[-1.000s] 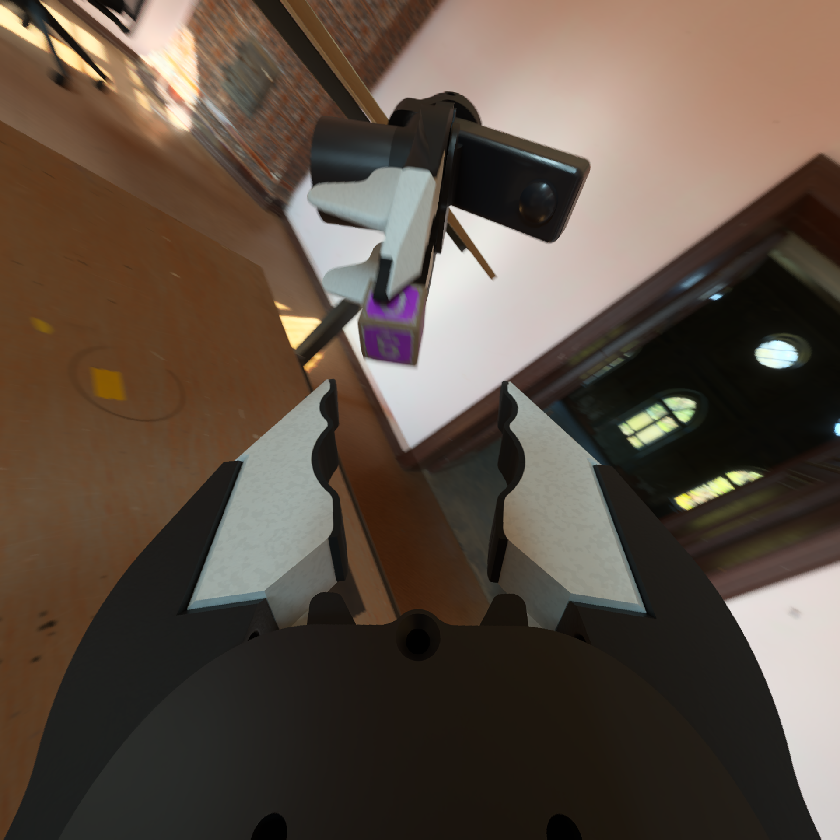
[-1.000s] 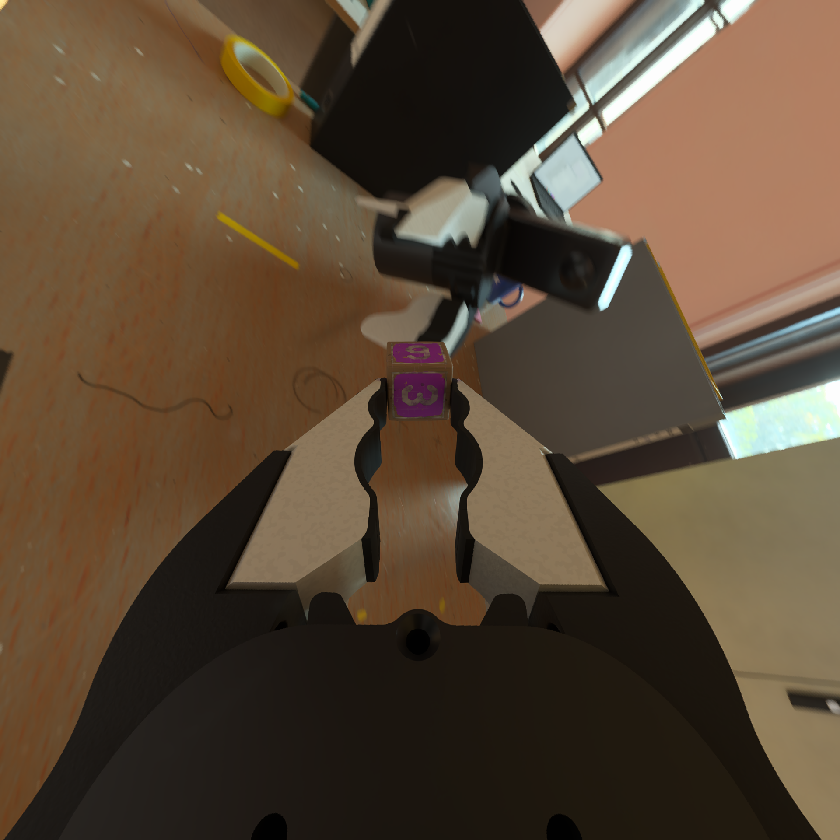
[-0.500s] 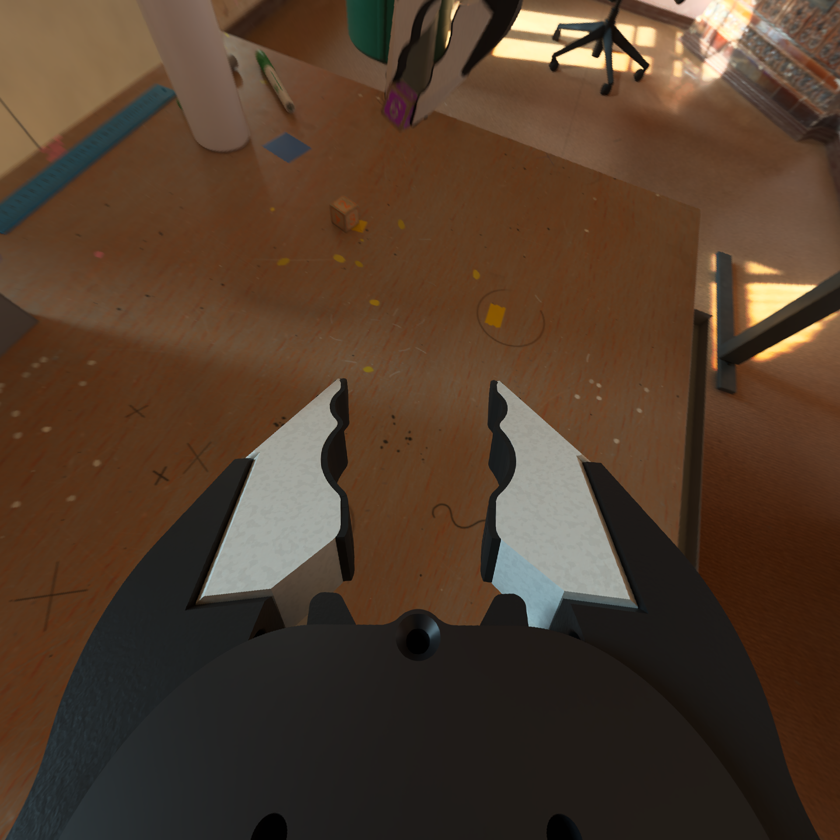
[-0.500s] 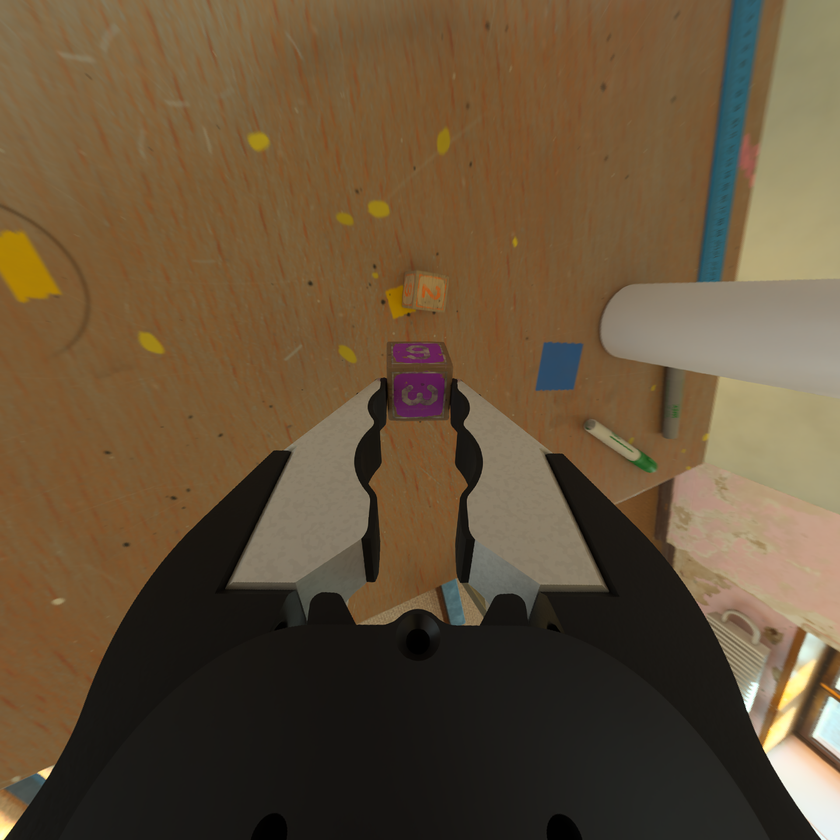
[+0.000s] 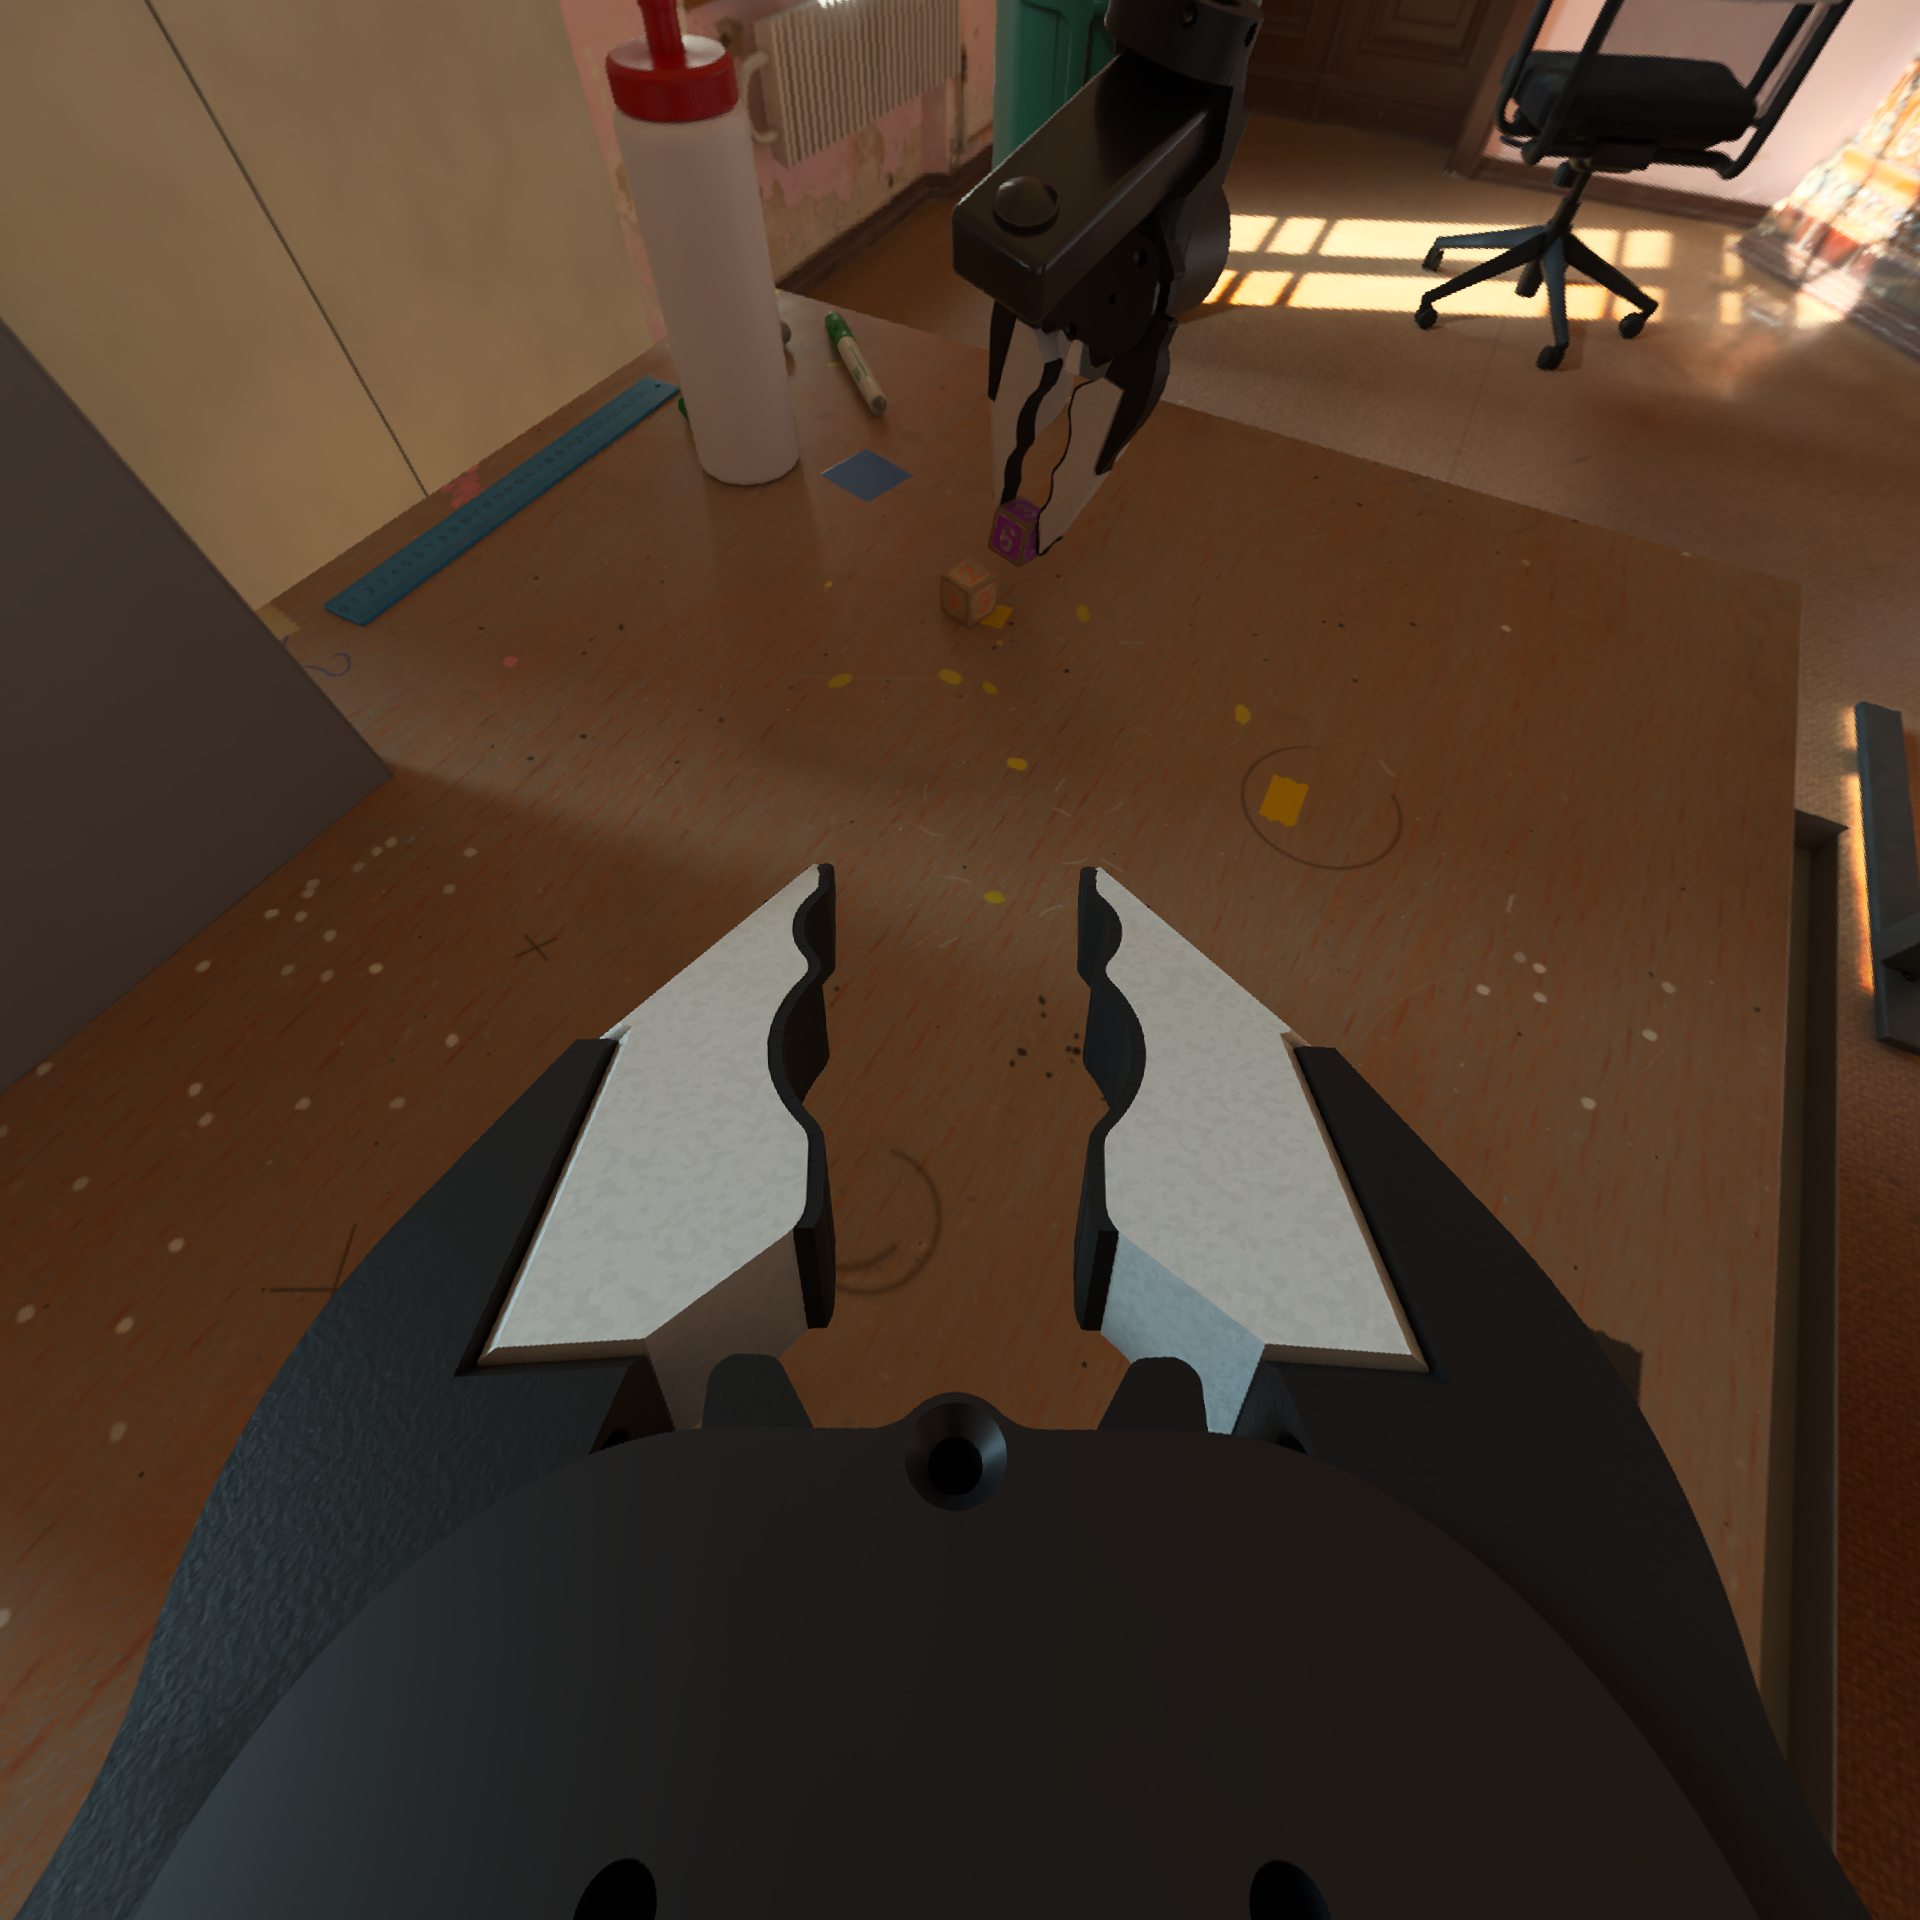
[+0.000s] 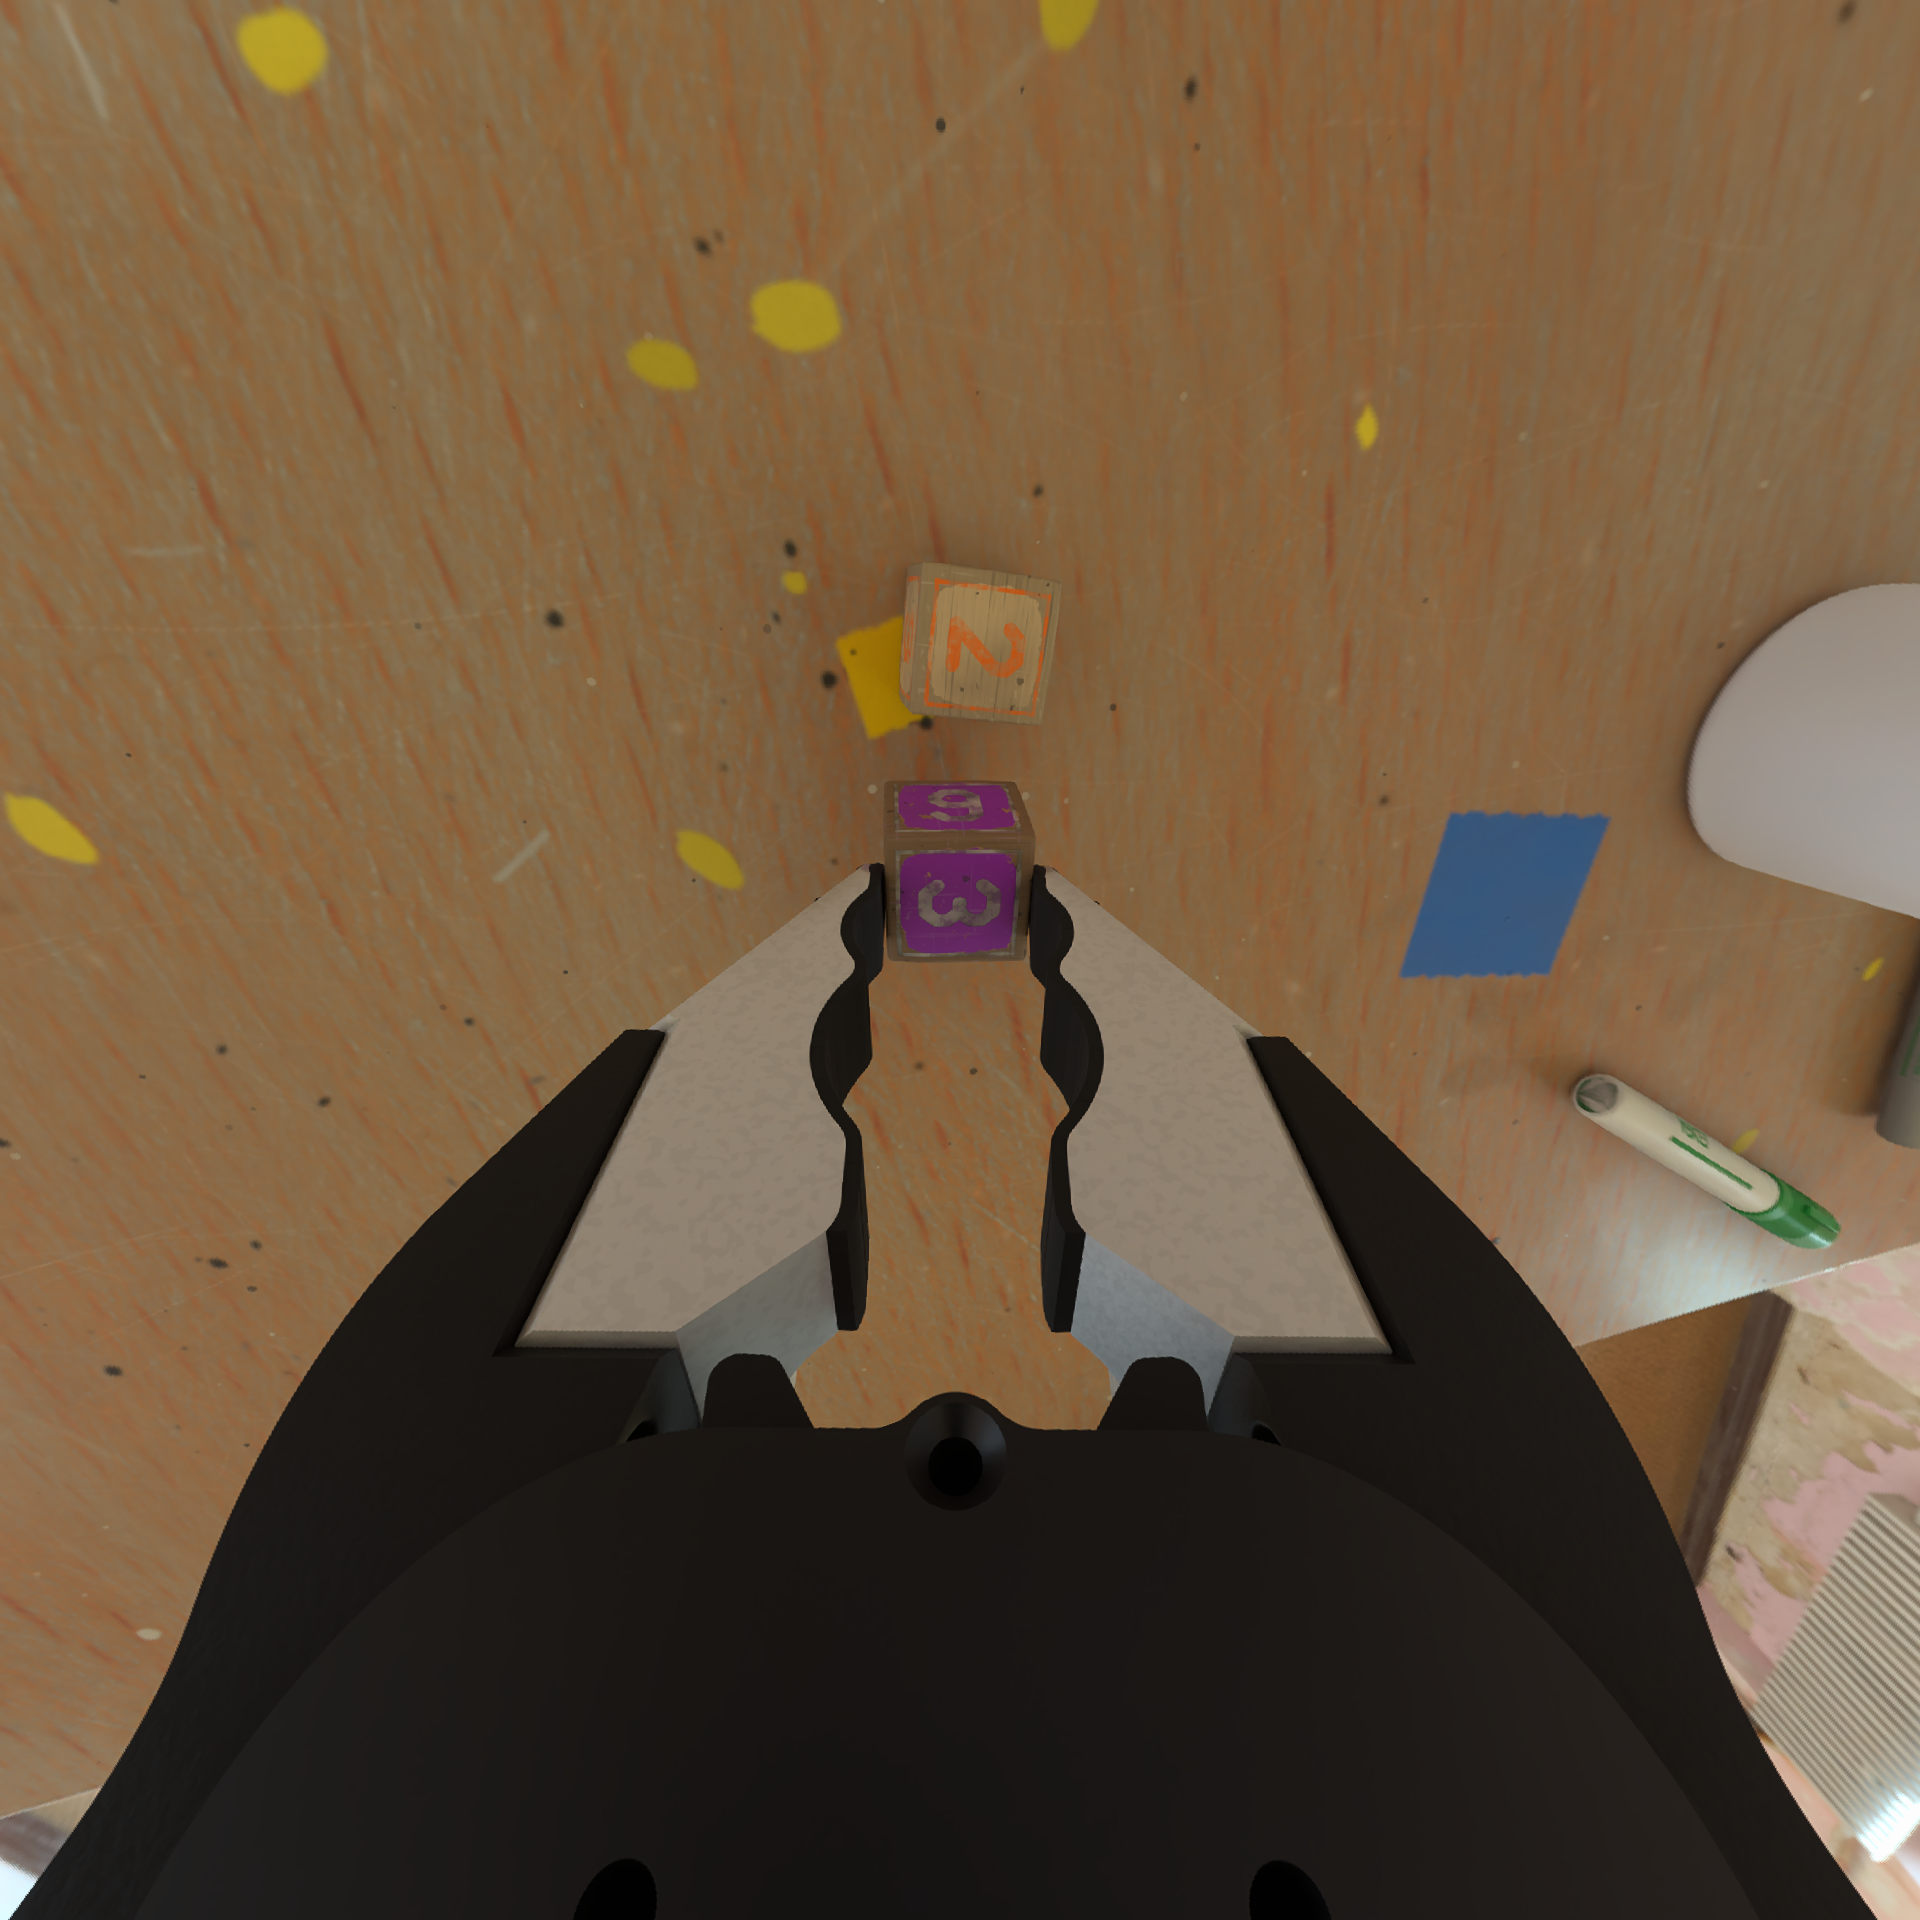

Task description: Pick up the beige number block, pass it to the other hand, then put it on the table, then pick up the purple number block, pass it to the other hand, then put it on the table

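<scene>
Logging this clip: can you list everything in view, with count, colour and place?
purple block: 1, purple, in right gripper, just above table
beige block: 1, beige, on table beside purple block
bottle: 1, white with red cap, far table edge
marker: 1, white-green, near bottle
ruler: 1, blue, table's left edge
chair: 1, black, on floor
left gripper: 1, black-white, open, empty
right gripper: 1, black-white, shut on purple block

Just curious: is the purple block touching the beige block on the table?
Apart. In the right wrist view, bare tabletop shows between the purple block, pinched in the right claw, and the beige block.
</scene>
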Available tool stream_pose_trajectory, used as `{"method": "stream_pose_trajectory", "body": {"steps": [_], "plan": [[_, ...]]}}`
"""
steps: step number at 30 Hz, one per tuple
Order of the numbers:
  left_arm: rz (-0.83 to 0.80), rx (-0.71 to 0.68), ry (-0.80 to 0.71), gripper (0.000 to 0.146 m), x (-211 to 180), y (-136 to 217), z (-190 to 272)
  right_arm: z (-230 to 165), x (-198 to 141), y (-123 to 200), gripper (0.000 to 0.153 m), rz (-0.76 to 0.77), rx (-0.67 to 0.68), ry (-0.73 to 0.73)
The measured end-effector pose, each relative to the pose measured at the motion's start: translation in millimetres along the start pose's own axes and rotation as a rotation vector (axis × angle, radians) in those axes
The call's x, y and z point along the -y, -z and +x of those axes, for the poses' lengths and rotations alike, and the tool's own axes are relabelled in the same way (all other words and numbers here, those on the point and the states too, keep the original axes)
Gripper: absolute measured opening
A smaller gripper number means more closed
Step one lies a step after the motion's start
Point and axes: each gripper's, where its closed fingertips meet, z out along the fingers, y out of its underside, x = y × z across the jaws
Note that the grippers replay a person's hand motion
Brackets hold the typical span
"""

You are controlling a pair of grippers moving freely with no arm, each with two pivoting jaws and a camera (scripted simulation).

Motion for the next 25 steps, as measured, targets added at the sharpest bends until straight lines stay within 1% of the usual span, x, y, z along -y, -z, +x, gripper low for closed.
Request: {"method": "stream_pose_trajectory", "body": {"steps": [5,8,10,11,12,15,18,22,25], "plan": [[0.003,0.012,0.004,0.047,-3.0,2.7,-5.0,2.6,-5.2,-13.8,0.027,-0.067,0.007,-0.023],[0.005,0.026,0.01,0.047,-4.5,7.5,-8.0,1.9,-5.4,-12.7,0.028,-0.088,0.021,-0.072],[0.016,0.022,0.018,0.047,-3.1,11.4,-8.0,-1.1,-7.2,-6.8,0.057,-0.117,0.037,-0.119],[0.023,0.022,0.022,0.047,-2.0,13.5,-7.7,-3.8,-7.3,-1.8,0.065,-0.128,0.045,-0.134],[0.029,0.024,0.028,0.047,-1.2,15.4,-7.3,-6.7,-6.7,4.1,0.067,-0.131,0.041,-0.14],[0.0,0.011,0.09,0.047,-6.6,17.6,-4.5,-23.7,-4.1,25.0,0.063,-0.131,0.025,-0.162],[-0.085,0.0,0.174,0.047,-18.5,16.7,-5.1,-54.9,-7.4,44.9,0.063,-0.192,0.073,-0.259],[-0.091,0.038,0.181,0.047,-22.9,17.1,-11.7,-93.5,-11.2,66.8,0.063,-0.27,0.099,-0.339],[-0.097,0.028,0.175,0.047,-23.7,15.9,-9.5,-115.9,-17.0,84.4,0.059,-0.362,0.135,-0.407]]}}
